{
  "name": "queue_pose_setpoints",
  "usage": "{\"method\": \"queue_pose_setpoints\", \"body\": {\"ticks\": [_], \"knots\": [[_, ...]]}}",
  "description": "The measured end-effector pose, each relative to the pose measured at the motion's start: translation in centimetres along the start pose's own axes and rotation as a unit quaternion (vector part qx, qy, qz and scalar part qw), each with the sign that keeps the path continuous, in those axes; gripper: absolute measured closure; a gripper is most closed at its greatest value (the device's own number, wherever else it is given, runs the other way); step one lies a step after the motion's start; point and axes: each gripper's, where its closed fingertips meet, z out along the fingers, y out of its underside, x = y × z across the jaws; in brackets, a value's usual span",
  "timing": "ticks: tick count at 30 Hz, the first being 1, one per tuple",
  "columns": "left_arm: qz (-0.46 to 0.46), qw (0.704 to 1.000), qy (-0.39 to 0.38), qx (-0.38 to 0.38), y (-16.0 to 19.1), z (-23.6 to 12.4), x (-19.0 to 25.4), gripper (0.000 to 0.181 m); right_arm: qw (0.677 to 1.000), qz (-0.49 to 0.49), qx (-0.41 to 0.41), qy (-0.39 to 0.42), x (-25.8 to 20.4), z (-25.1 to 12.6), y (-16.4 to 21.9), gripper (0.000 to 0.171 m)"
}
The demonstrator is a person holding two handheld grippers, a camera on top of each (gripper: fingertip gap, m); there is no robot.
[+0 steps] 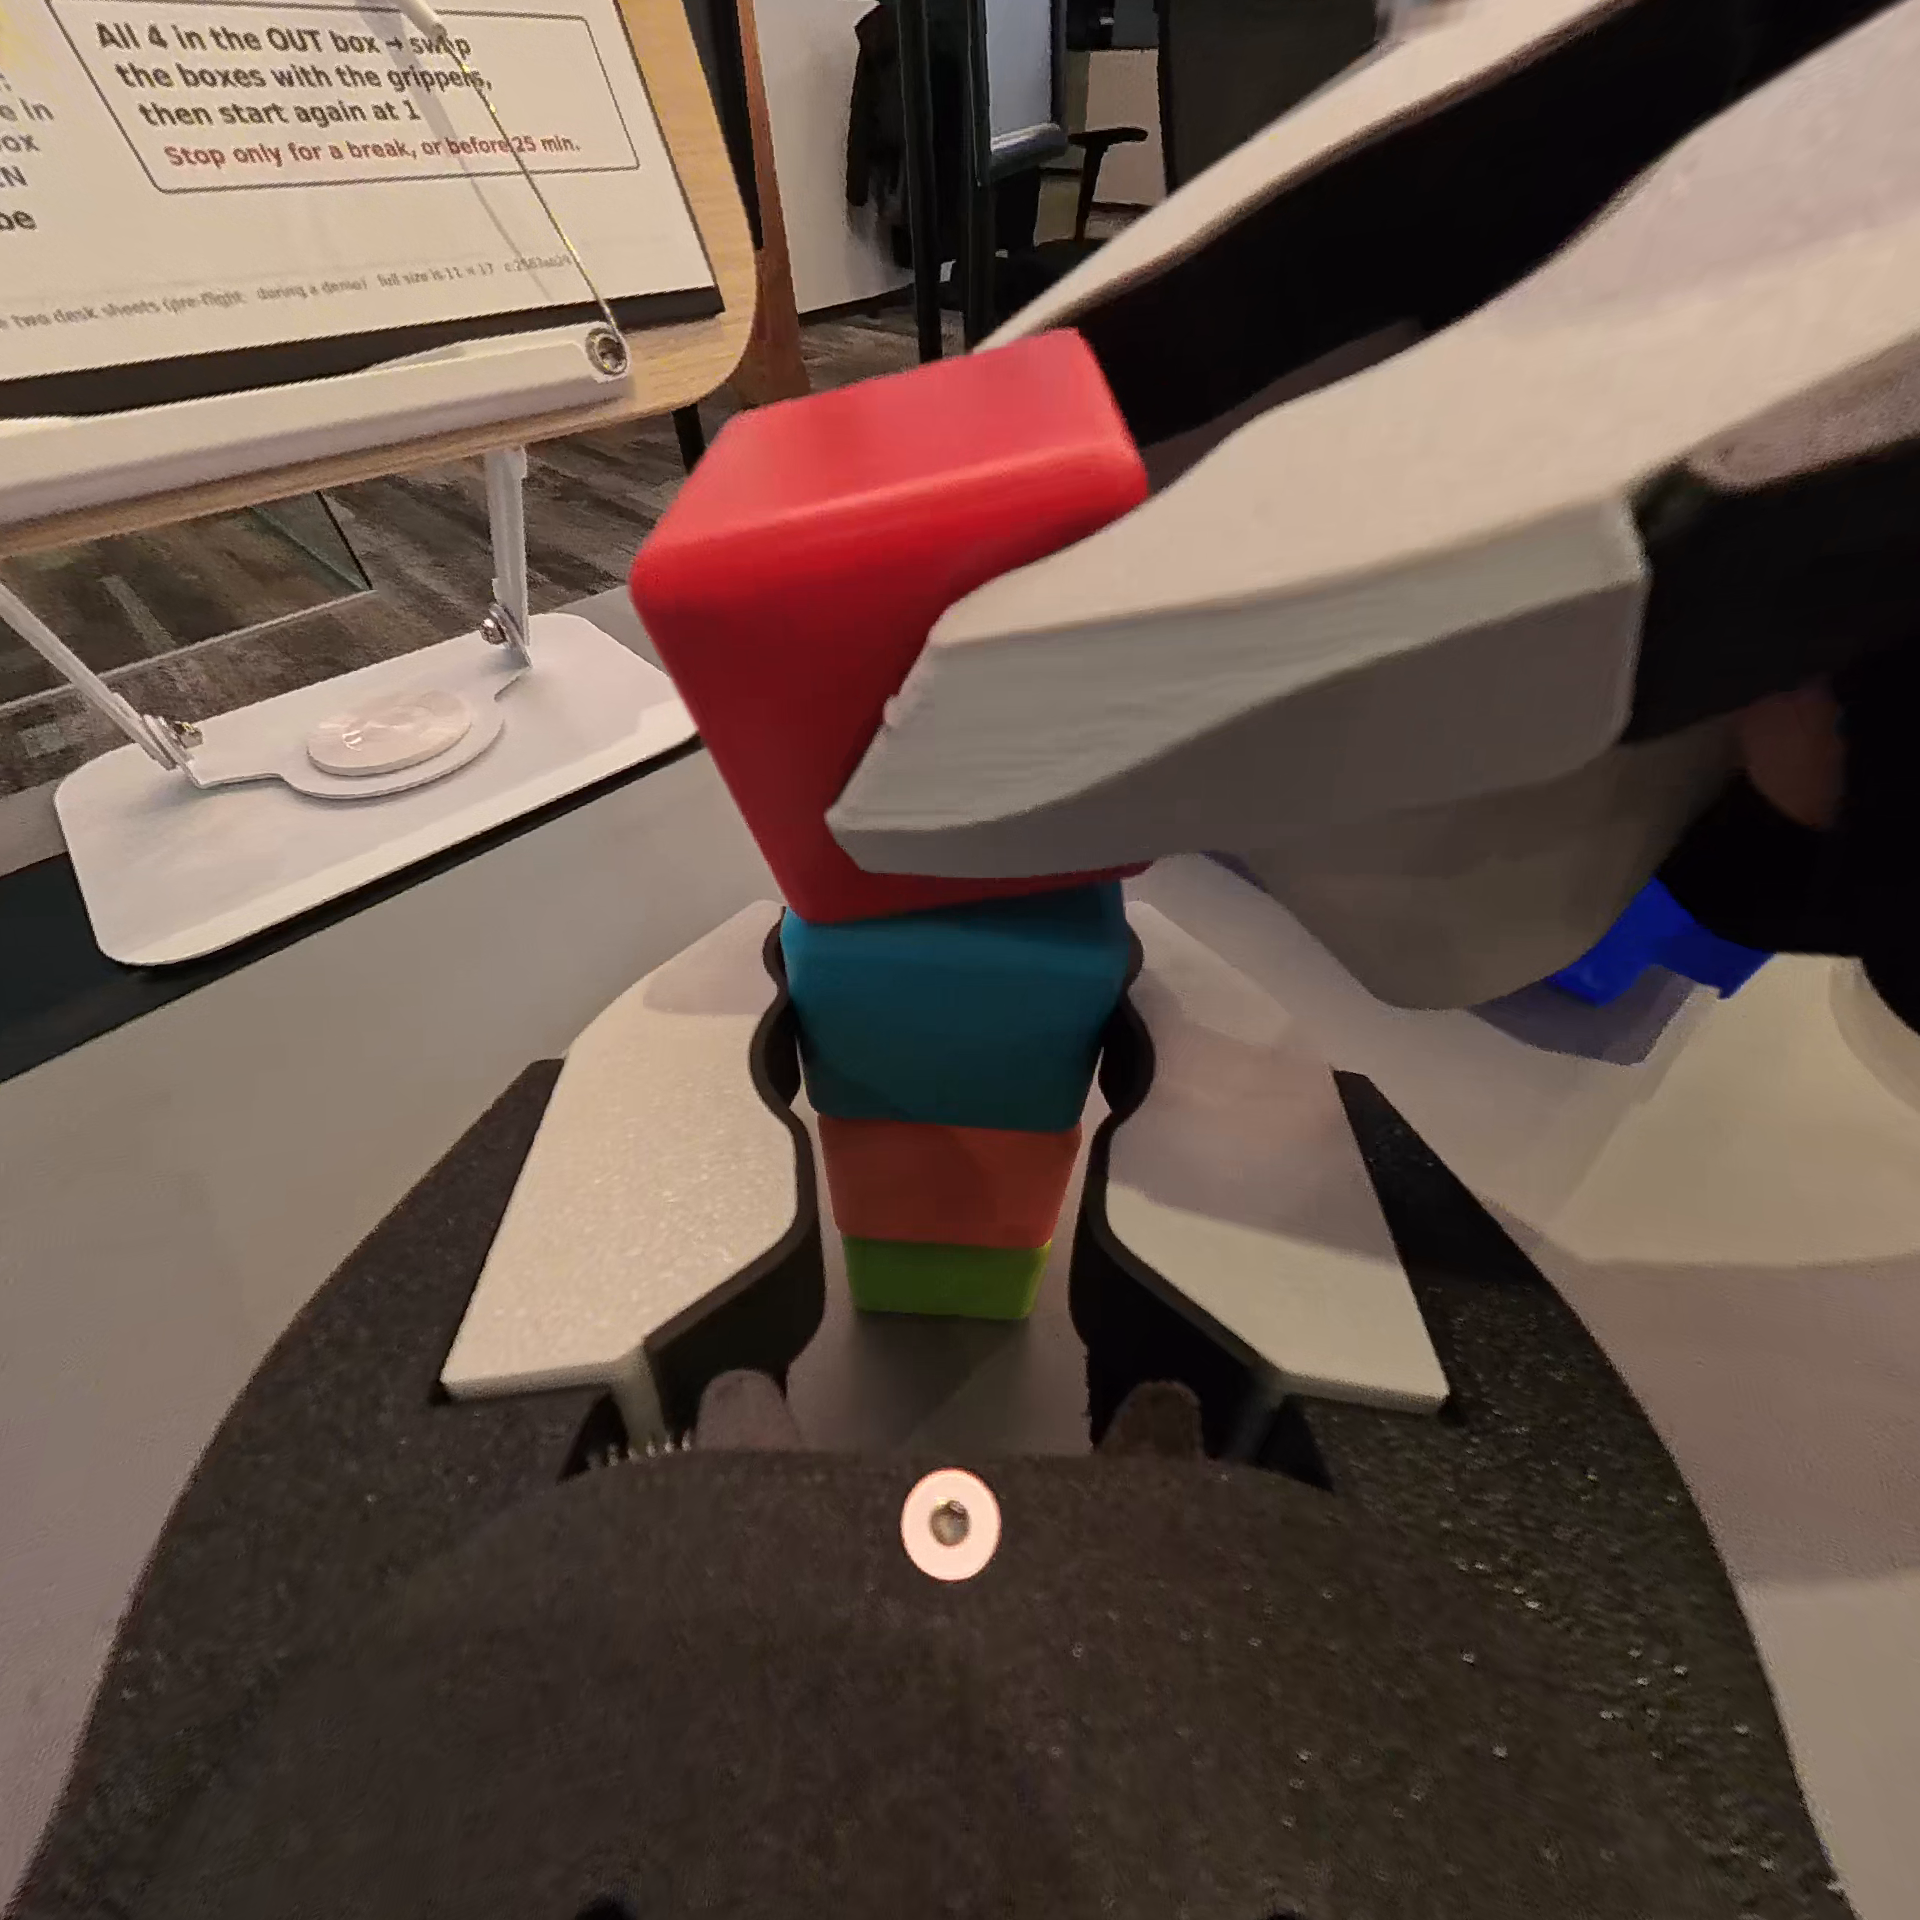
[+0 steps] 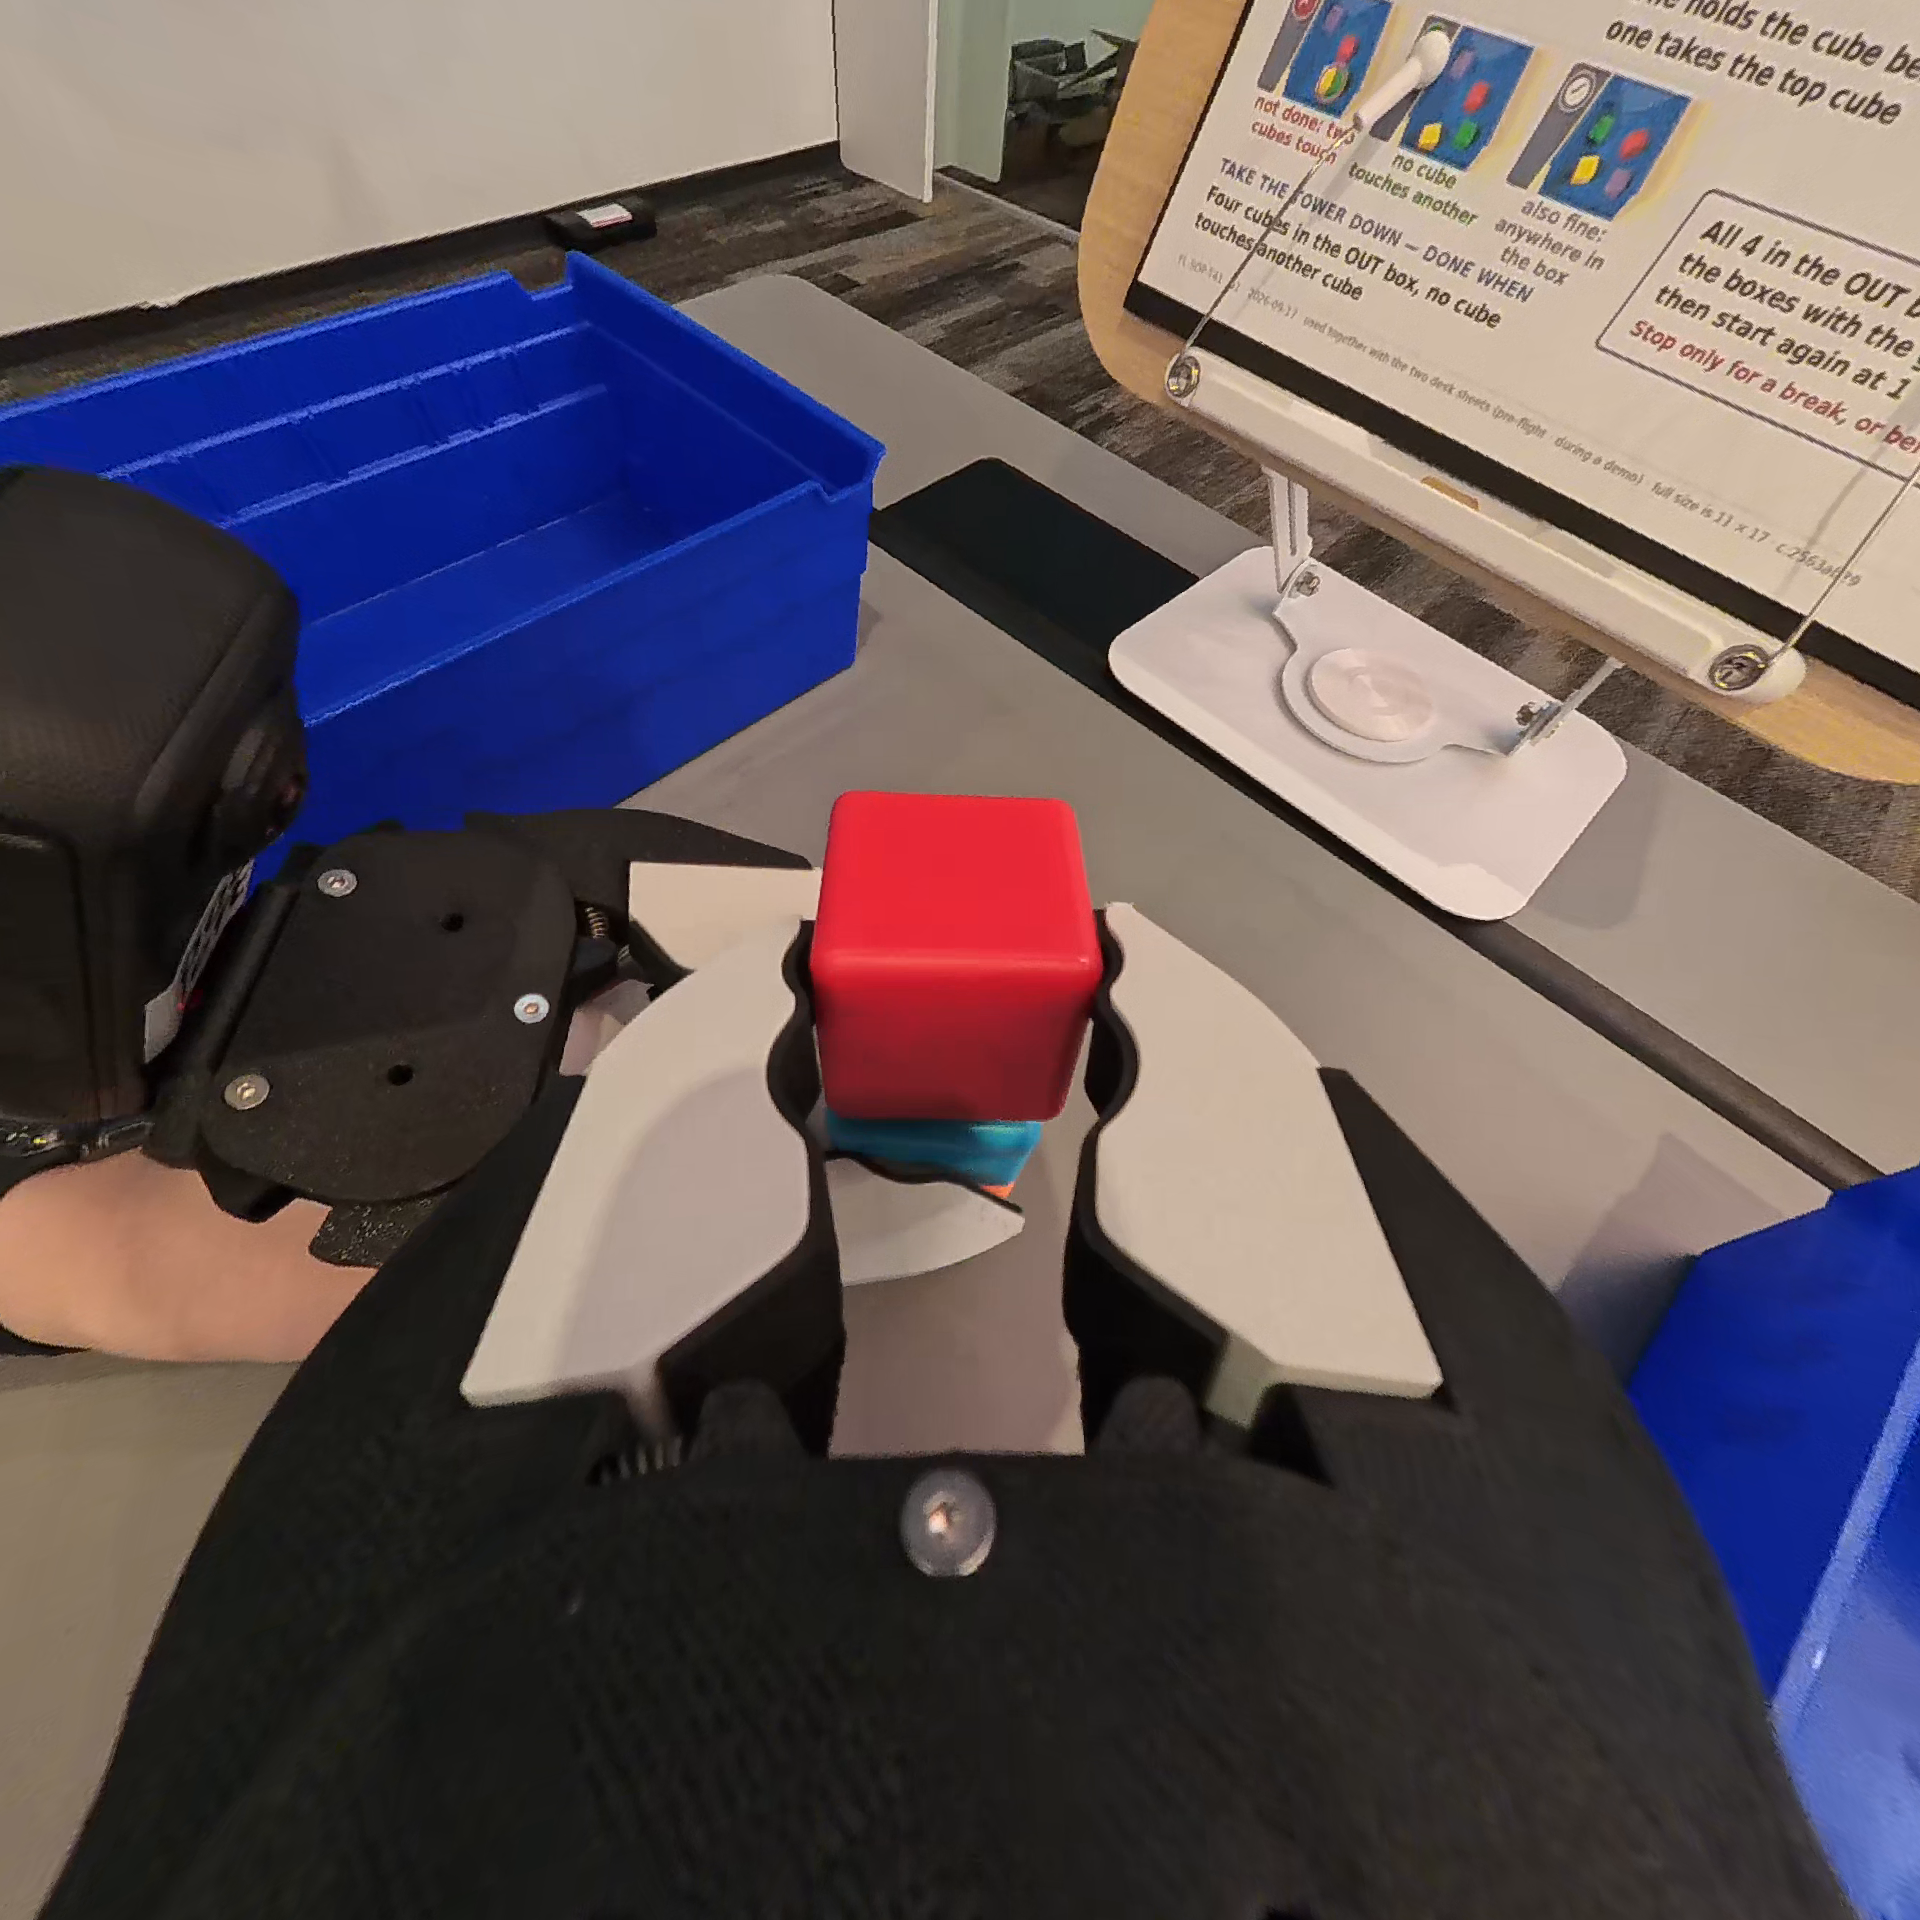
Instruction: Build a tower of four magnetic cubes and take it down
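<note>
A glossy red plastic cube (image 1: 883, 613) sits tilted atop a teal cube (image 1: 951, 1023), an orange cube (image 1: 945, 1184) and a lime-green cube (image 1: 943, 1280) on the grey tabletop (image 2: 1195, 914). The right gripper (image 2: 951, 997) clamps the red cube, apparently prying against the magnets, while the left gripper (image 1: 951, 997) clenches the teal cube, steadying the tower. An empty blue plastic bin (image 2: 499, 499) waits behind.

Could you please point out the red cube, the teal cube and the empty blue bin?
red cube (image 2: 951, 1023): right wrist view, front face.
teal cube (image 1: 951, 1023): left wrist view, front face.
blue bin (image 2: 582, 634): right wrist view, near wall.
</note>
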Motion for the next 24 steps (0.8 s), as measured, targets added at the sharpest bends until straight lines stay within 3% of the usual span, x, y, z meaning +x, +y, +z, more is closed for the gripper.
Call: {"method": "queue_pose_setpoints", "body": {"ticks": [9, 13, 16, 20, 24], "knots": [[0.000, 1.000, 0.003, -0.001, 0.0, 0.1, 0.1, 0.126, 1.000, -0.010, 0.015, 0.006, 0.7, -0.4, -0.6, 0.121], [-0.031, 0.999, 0.009, -0.002, 0.1, 0.1, -0.5, 0.126, 0.996, -0.040, 0.047, 0.058, 3.8, -3.7, -3.4, 0.121], [-0.035, 0.999, 0.017, -0.001, 0.1, 0.0, -0.6, 0.126, 0.996, -0.009, 0.030, 0.089, 9.7, -7.7, -3.7, 0.121], [-0.029, 0.999, 0.018, 0.003, 0.1, 0.0, -0.4, 0.126, 0.979, 0.122, -0.108, 0.121, 19.8, -11.3, 4.6, 0.121], [-0.028, 0.999, 0.020, 0.003, 0.0, 0.1, -0.3, 0.126, 0.925, 0.201, -0.269, 0.179, 26.3, -12.2, 15.1, 0.120]]}}
